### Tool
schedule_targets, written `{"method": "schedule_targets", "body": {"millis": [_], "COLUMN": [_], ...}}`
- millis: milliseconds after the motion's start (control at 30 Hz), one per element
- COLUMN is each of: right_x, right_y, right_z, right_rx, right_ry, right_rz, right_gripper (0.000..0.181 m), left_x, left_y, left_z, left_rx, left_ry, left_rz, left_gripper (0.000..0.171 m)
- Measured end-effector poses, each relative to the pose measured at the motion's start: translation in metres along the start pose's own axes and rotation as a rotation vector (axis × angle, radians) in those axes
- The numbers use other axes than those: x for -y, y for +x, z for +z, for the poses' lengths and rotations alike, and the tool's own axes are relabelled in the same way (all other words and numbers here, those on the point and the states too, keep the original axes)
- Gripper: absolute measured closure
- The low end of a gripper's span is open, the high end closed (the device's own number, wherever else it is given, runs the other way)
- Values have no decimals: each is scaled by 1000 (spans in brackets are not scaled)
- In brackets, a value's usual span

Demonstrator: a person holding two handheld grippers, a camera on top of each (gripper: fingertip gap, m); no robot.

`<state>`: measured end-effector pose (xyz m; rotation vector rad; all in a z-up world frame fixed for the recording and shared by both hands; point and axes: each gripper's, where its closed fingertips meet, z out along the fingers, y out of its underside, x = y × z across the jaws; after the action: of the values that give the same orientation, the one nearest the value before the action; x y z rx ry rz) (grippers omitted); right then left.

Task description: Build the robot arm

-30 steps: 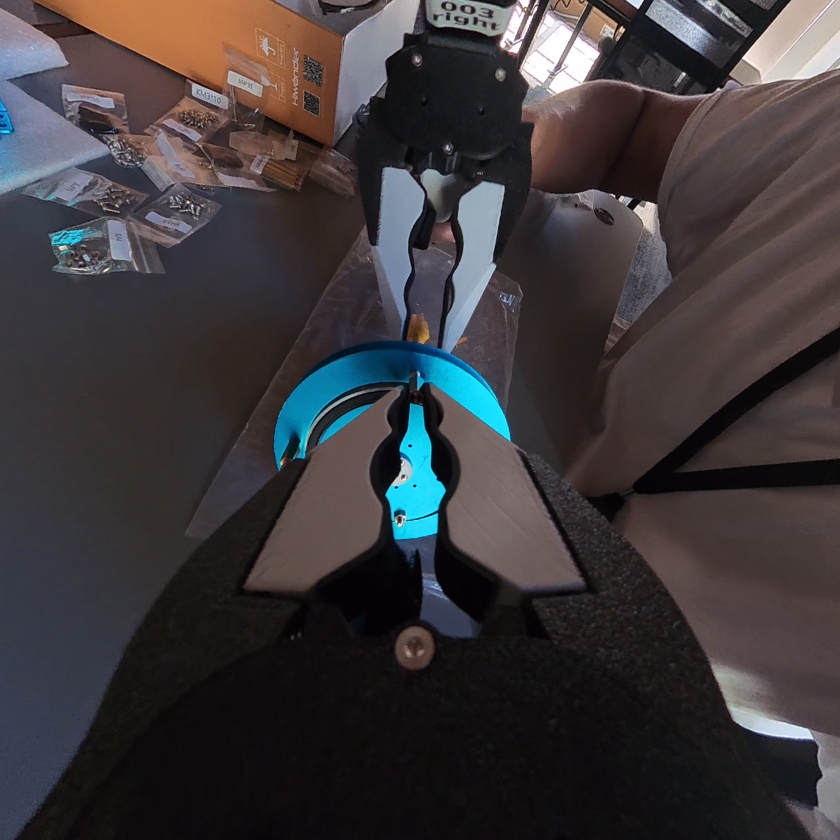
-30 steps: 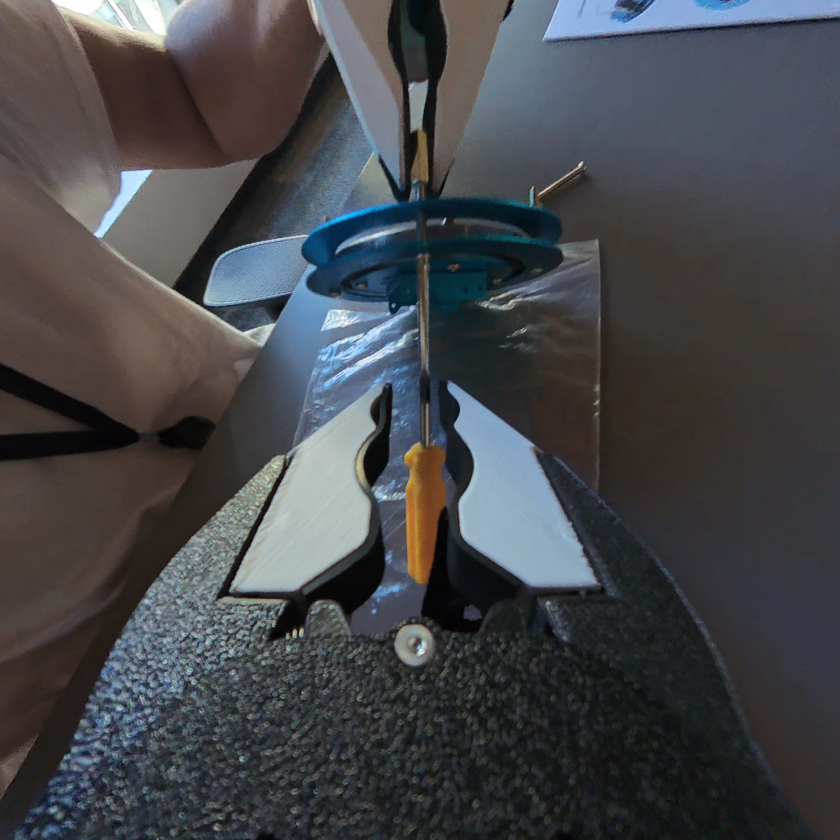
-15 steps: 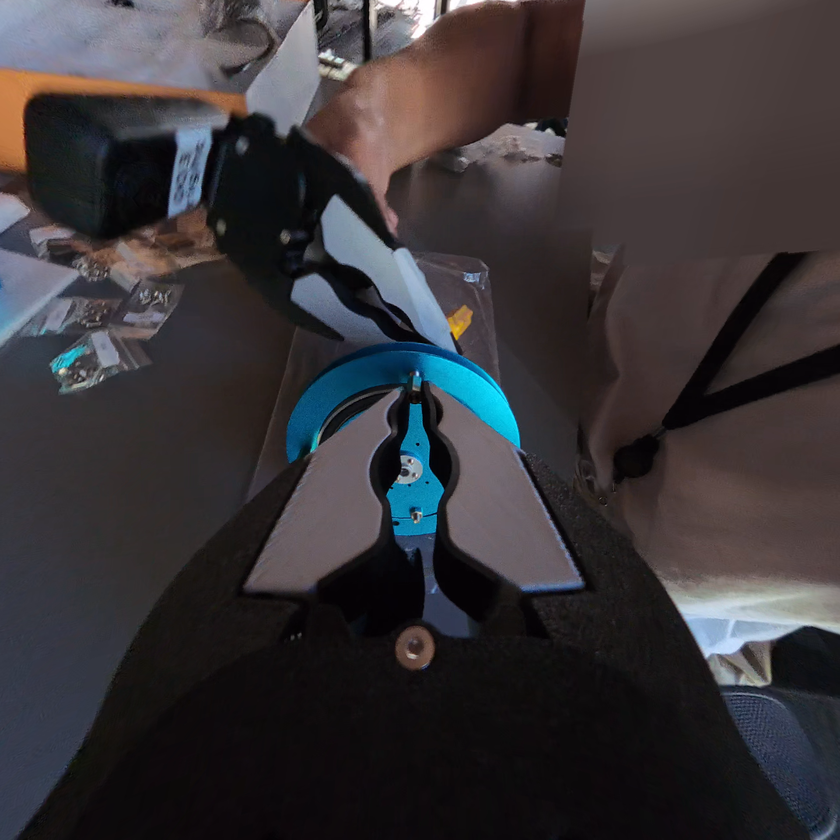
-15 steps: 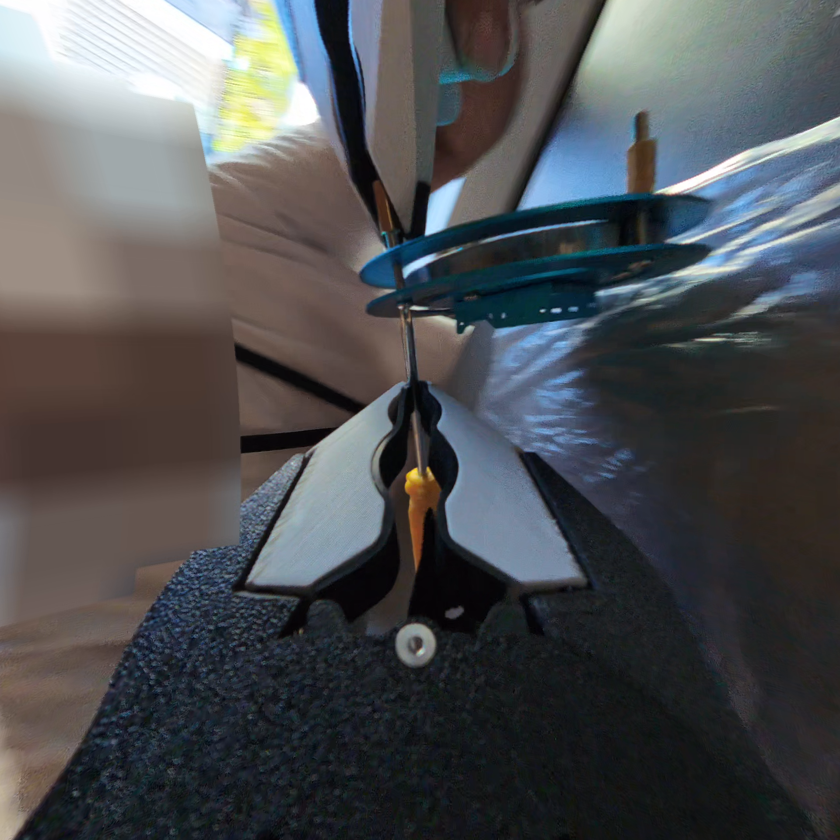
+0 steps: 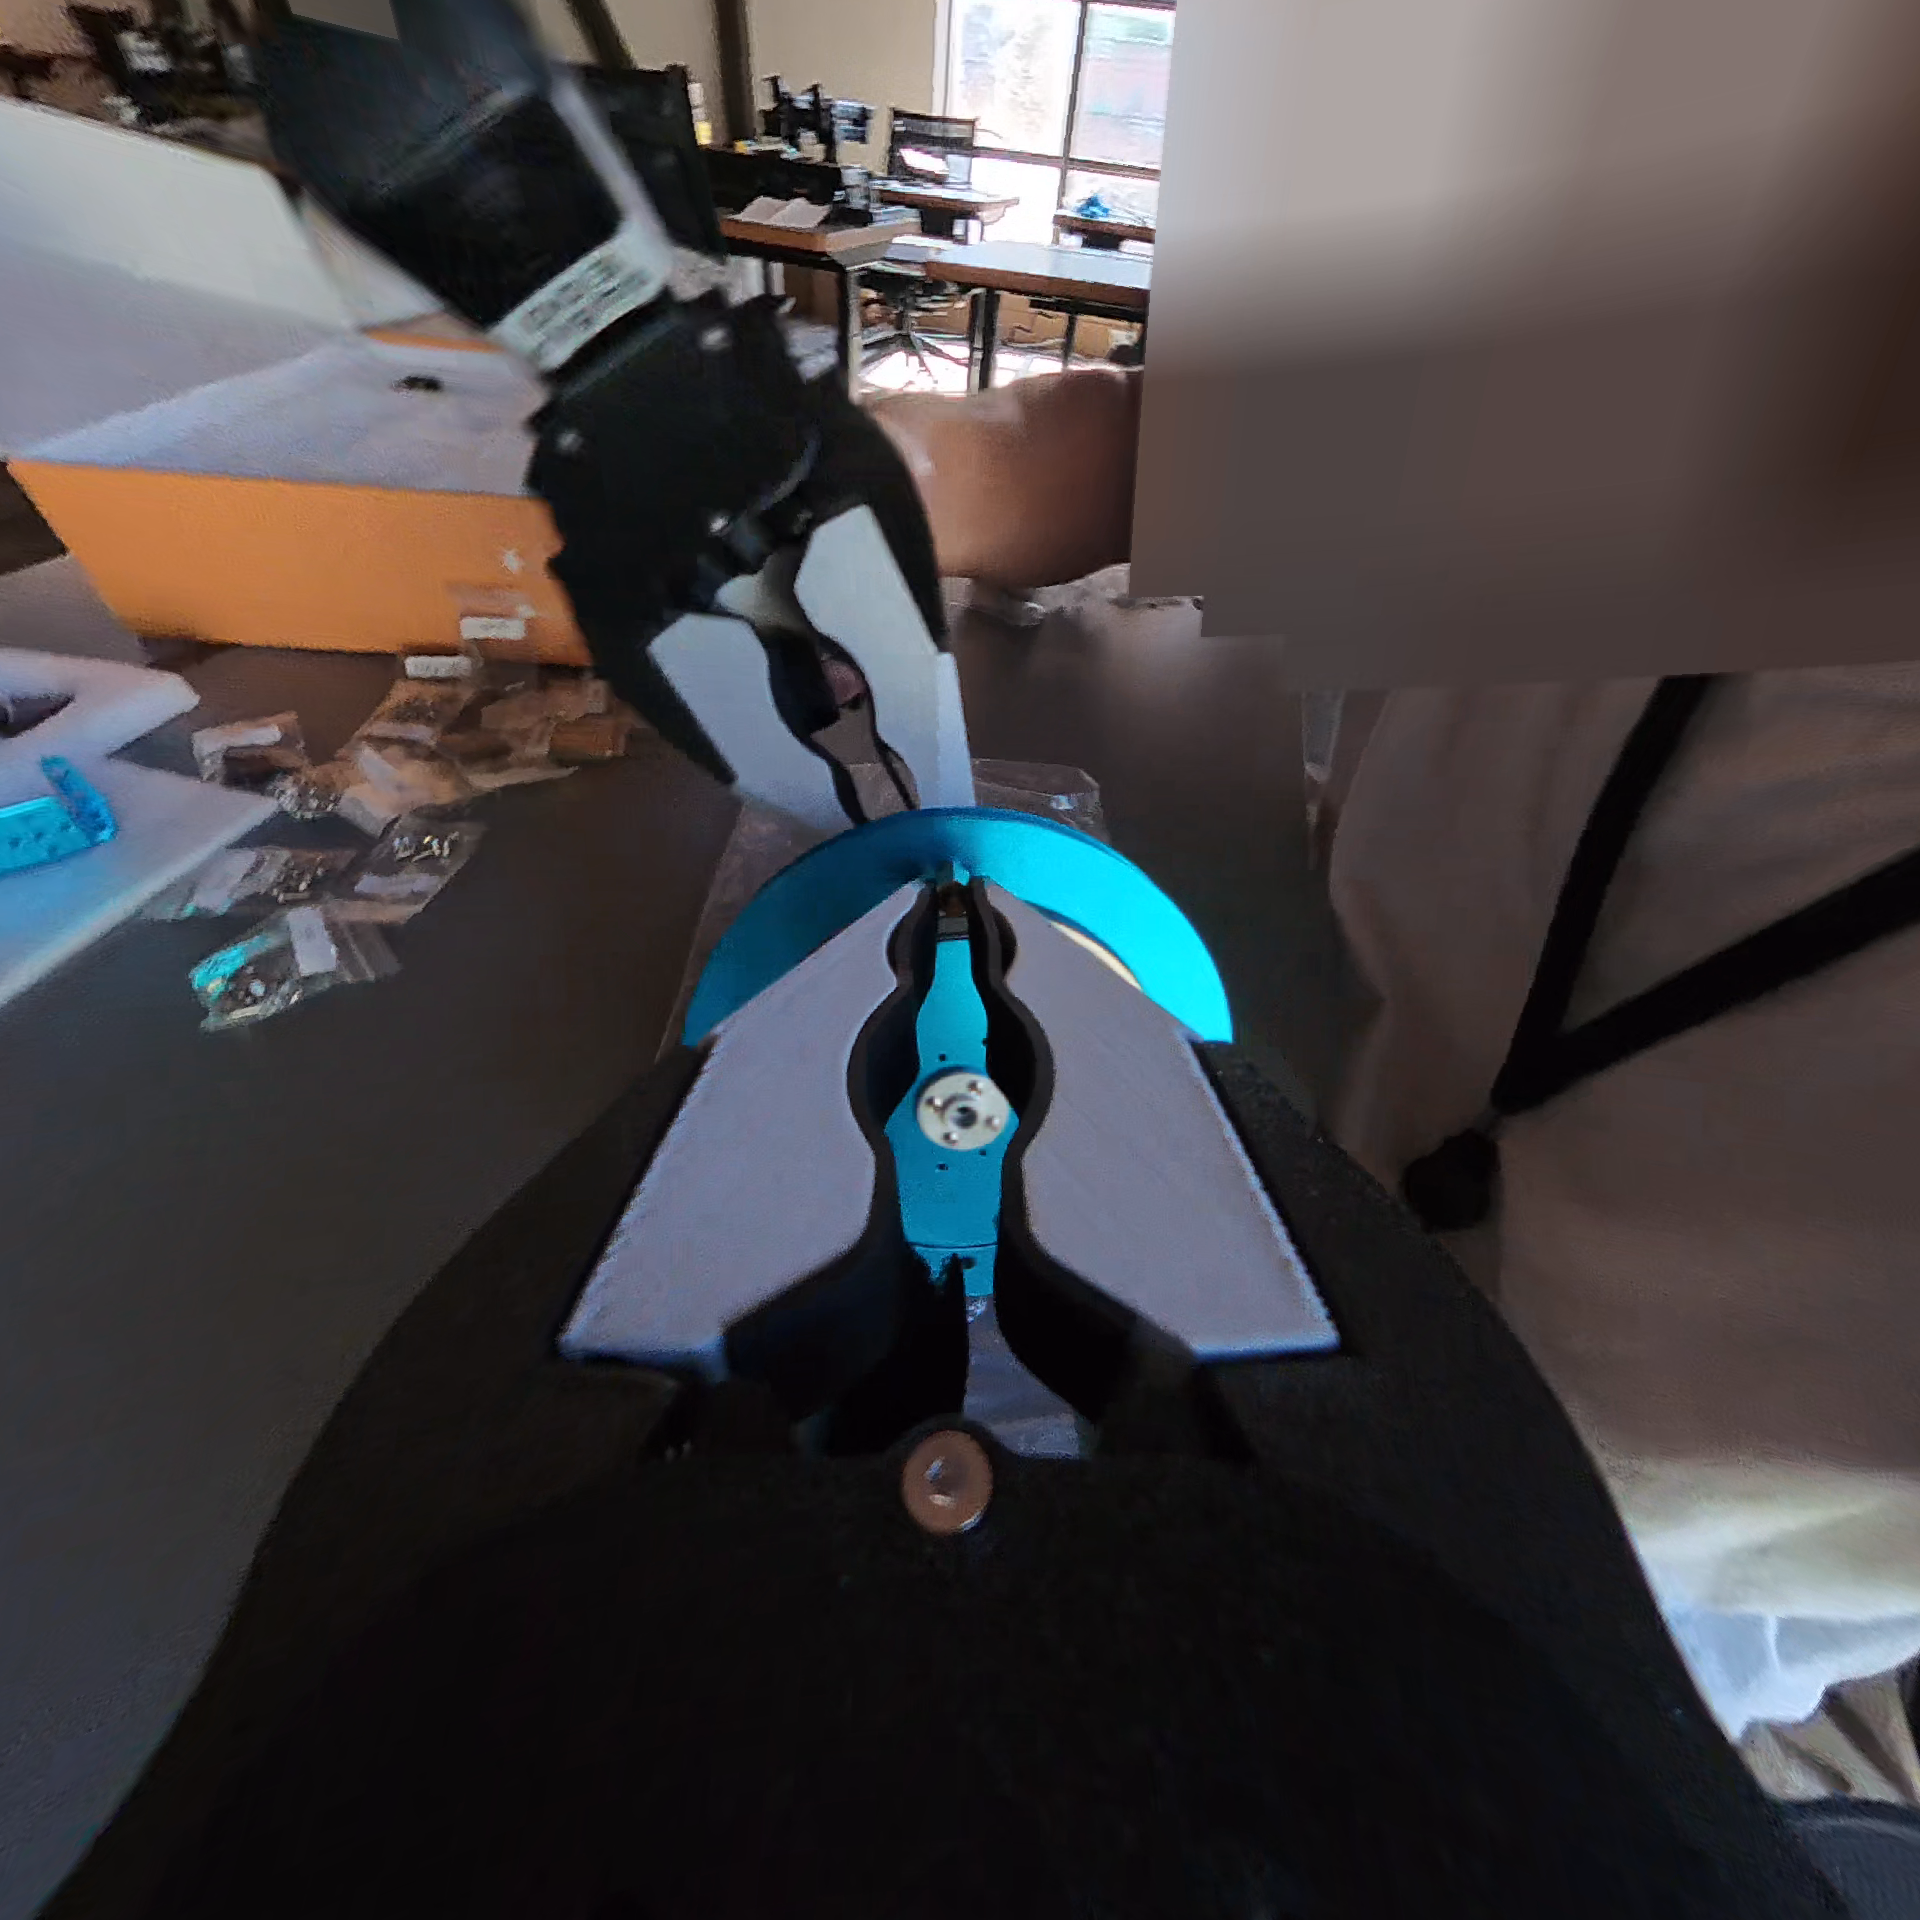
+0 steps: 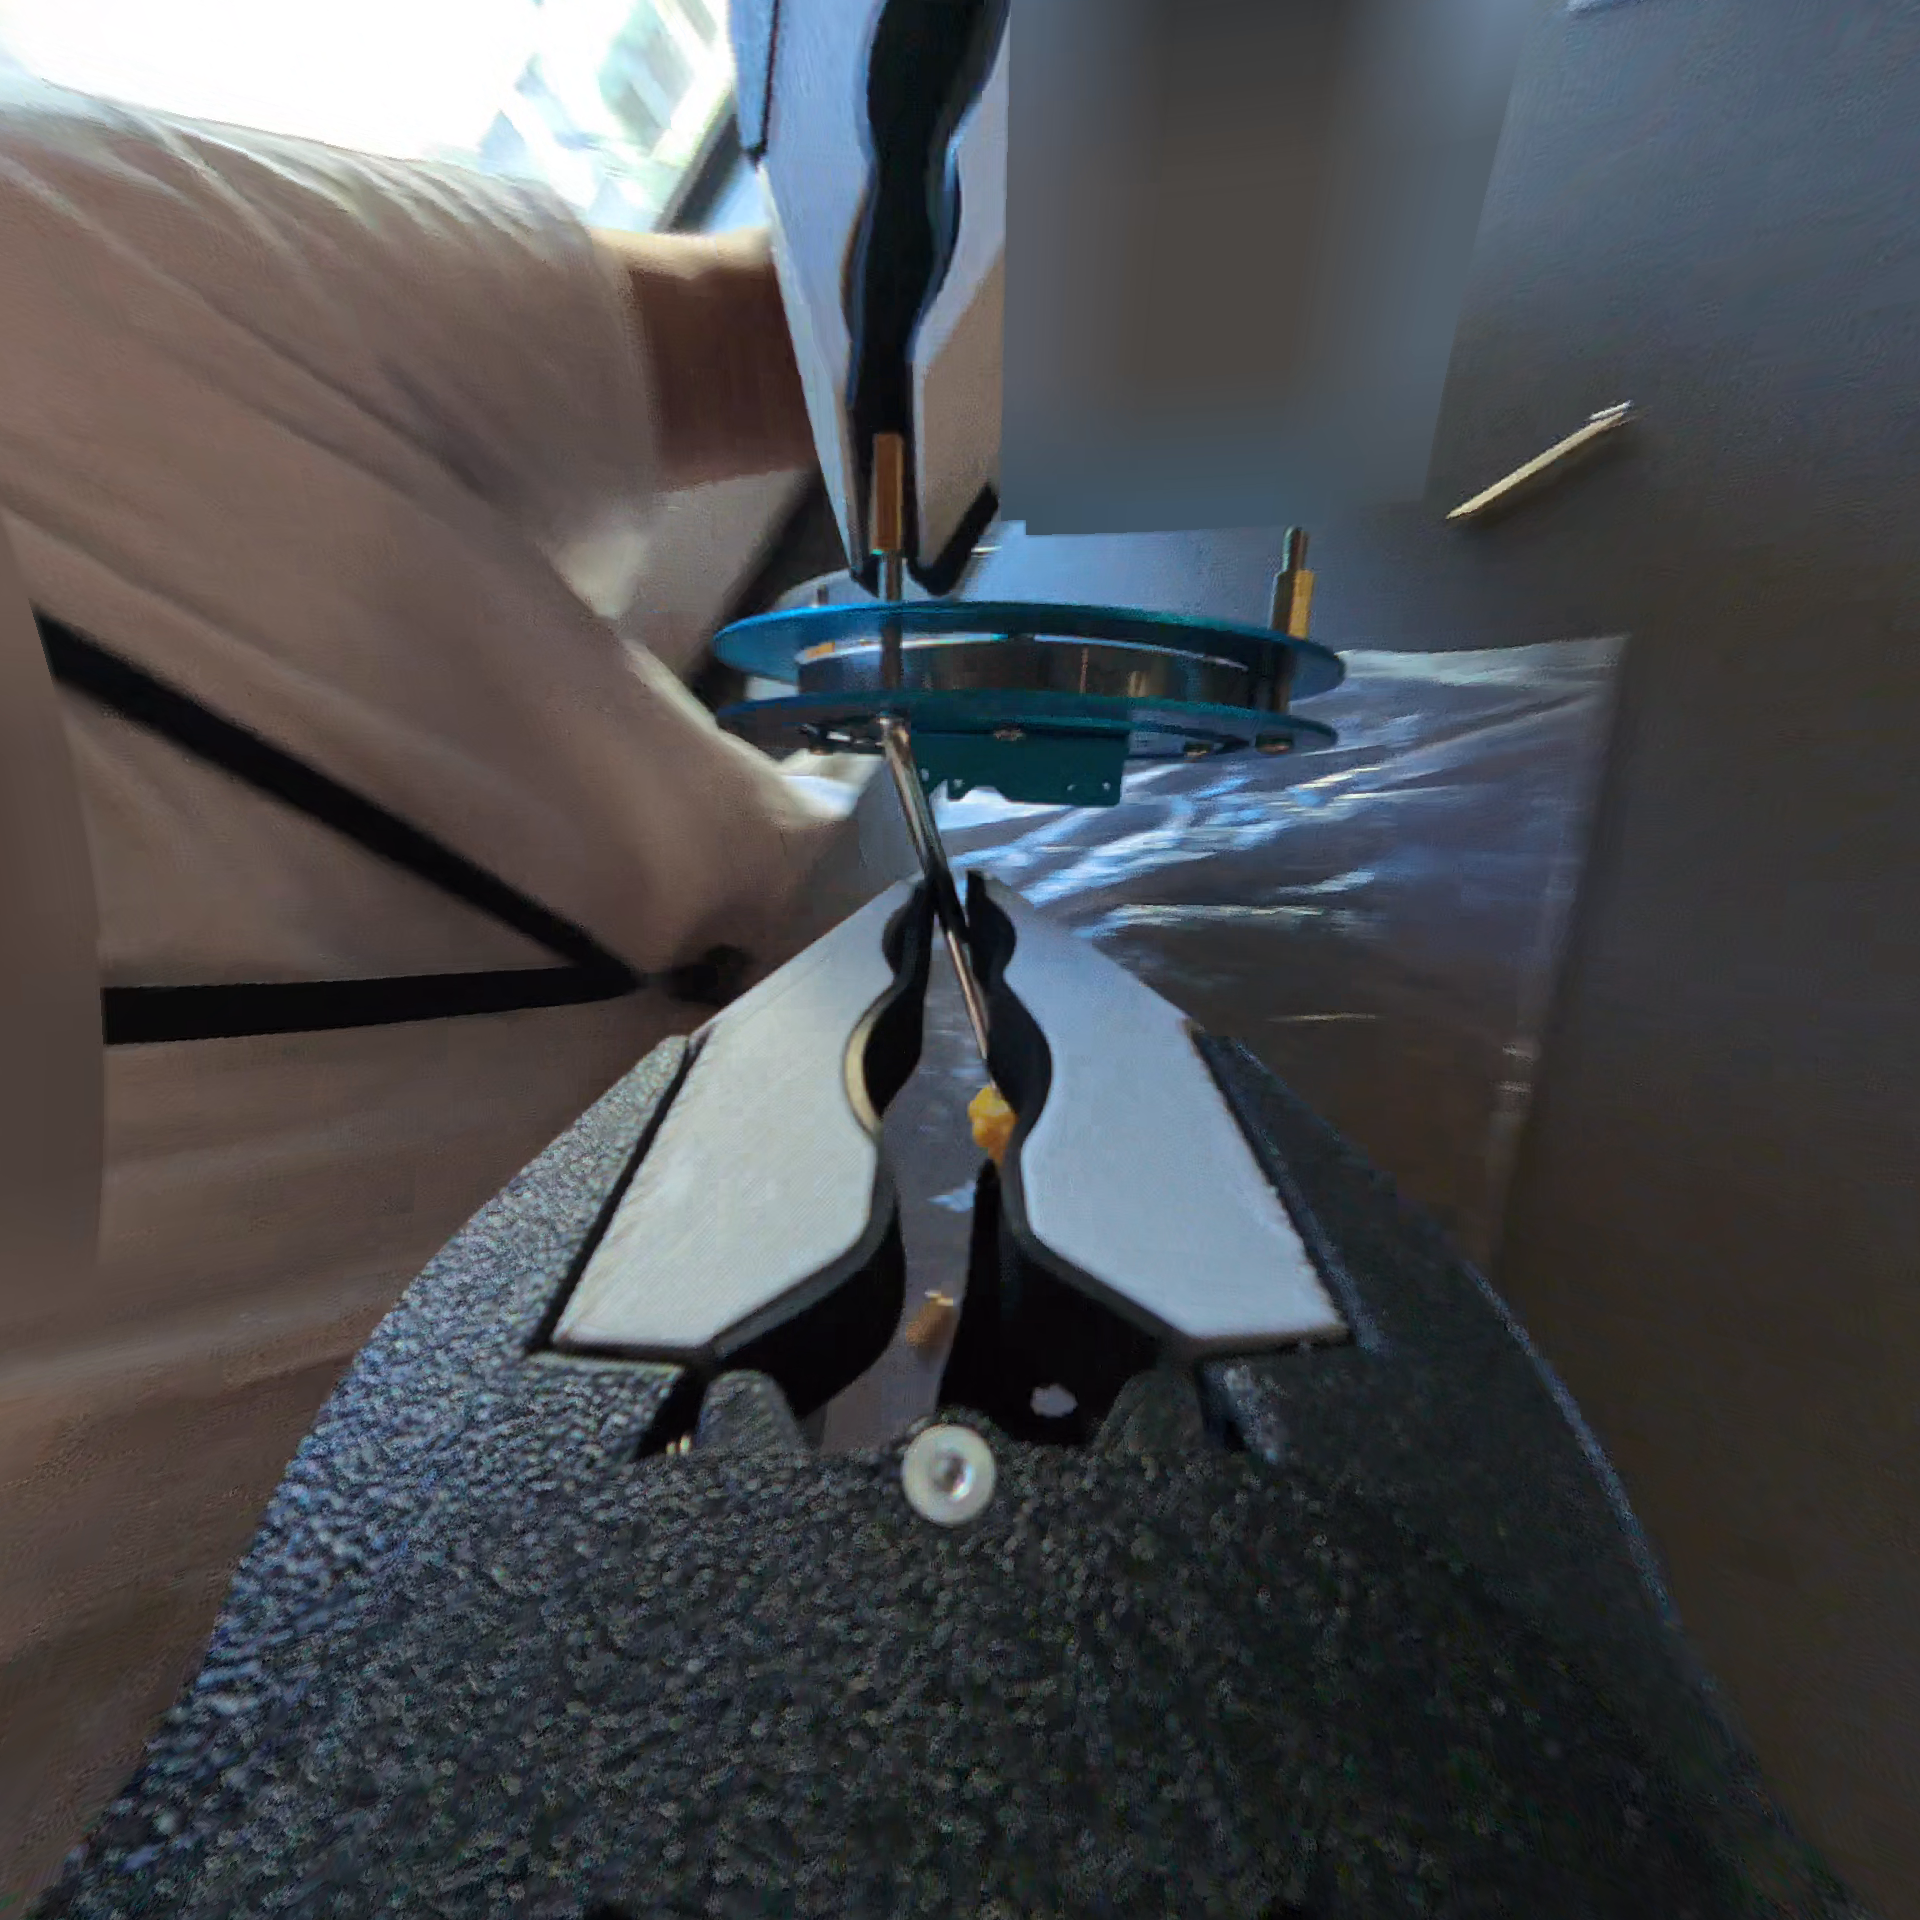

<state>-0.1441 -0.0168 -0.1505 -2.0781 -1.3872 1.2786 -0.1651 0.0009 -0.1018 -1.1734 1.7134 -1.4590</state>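
A blue two-plate disc assembly (image 5: 1101, 894) stands over a clear plastic bag (image 6: 1351, 831) on the dark table. My left gripper (image 5: 951, 888) comes from above and is shut on a brass standoff (image 6: 886, 488) at the disc's rim. It also shows in the right wrist view (image 6: 904, 556). My right gripper (image 6: 945, 896) is shut on the metal shaft of a small screwdriver with an orange handle (image 6: 987, 1127). The shaft slants up to the underside of the disc (image 6: 1039, 634), below that standoff. The right gripper also shows beyond the disc in the left wrist view (image 5: 894, 805). A second standoff (image 6: 1291, 592) stands on the disc's far side.
An orange box (image 5: 291, 551), several small bags of screws (image 5: 312, 935) and white foam holding blue parts (image 5: 62, 831) lie at the left. A loose brass rod (image 6: 1538, 462) lies on the table. The person's torso (image 5: 1610, 1039) is close on the right.
My right gripper has closed on the screwdriver shaft and swung to a lower, tilted angle. The screwdriver now slants under the disc. My left gripper has stayed shut on the standoff.
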Motion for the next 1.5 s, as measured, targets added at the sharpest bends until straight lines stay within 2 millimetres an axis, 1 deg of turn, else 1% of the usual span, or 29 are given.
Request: {"method": "schedule_targets", "body": {"millis": [67,167,267,400,533,600,667,700,733,833,933,967,1033,1067,1100,1200,1267,1367,1500], "right_x": [4,12,11,11,14,13,10,8,7,6,3,3,7,9,8,-3,-2,1,4], "right_y": [13,25,34,38,40,40,38,37,35,29,16,12,-5,-6,-5,-1,1,5,8], "right_z": [-4,-8,-9,-12,-15,-16,-15,-15,-14,-15,-14,-14,-18,-20,-18,-9,-8,-7,-5], "right_rx": [-192,-462,-709,-838,-904,-945,-910,-848,-752,-405,-9,124,449,534,553,425,327,196,59], "right_ry": [8,14,-71,-140,-75,-76,-94,-88,-65,34,44,56,97,123,121,66,76,87,107], "right_rz": [-109,-297,-501,-617,-656,-683,-645,-581,-480,-180,105,207,386,451,472,325,228,137,51], "right_gripper": [177,178,177,178,178,178,179,178,178,180,180,180,180,180,180,179,179,179,178], "left_x": [-5,-17,-20,-20,-19,-19,-20,-20,-21,-20,-19,-17,-9,-8,-10,-19,-19,-19,-19], "left_y": [-9,-20,-24,-24,-28,-27,-26,-25,-24,-27,-23,-22,-16,-17,-17,-16,-17,-17,-16], "left_z": [0,4,7,11,10,12,15,16,17,15,19,20,20,18,19,22,19,16,13], "left_rx": [56,122,131,120,138,140,145,154,164,201,170,151,90,79,73,44,31,49,44], "left_ry": [-9,-34,-3,15,24,22,6,-9,-24,-61,-94,-90,-41,-29,-35,-32,-8,-9,-6], "left_rz": [-96,-208,-314,-373,-436,-445,-391,-333,-275,-126,4,25,33,29,30,-17,-65,-65,-77], "left_gripper": [168,168,168,168,168,168,168,169,168,168,168,168,168,168,168,168,168,168,168]}}
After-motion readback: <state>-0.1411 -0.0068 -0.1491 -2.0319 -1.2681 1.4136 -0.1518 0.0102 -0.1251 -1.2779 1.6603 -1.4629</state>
